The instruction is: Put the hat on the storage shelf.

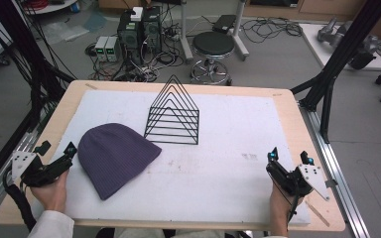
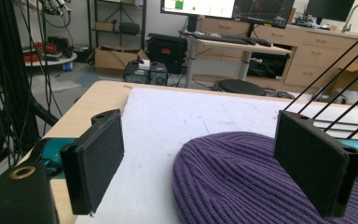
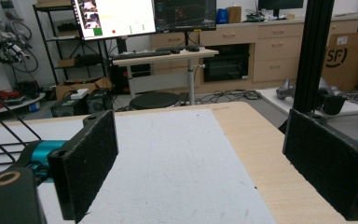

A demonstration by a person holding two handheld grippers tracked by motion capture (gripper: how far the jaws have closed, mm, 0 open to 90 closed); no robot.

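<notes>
Both grippers wide open, nothing held. Left gripper (image 1: 57, 148) just beside purple beanie (image 1: 115, 157), beanie partly btwn jaws. Right gripper (image 1: 288, 156) well apart, wire rack (image 1: 172, 118) farther off.

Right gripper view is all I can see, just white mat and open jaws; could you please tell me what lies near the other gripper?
Observer: A purple beanie lies flat on the mat, just right of the left gripper.
Operator: Is that gripper holding it?
Observer: No, its jaws are open and the beanie's edge sits between them, ungripped.
Operator: What are those black wires at my left edge?
Observer: A triangular wire rack, standing behind the beanie.
</notes>
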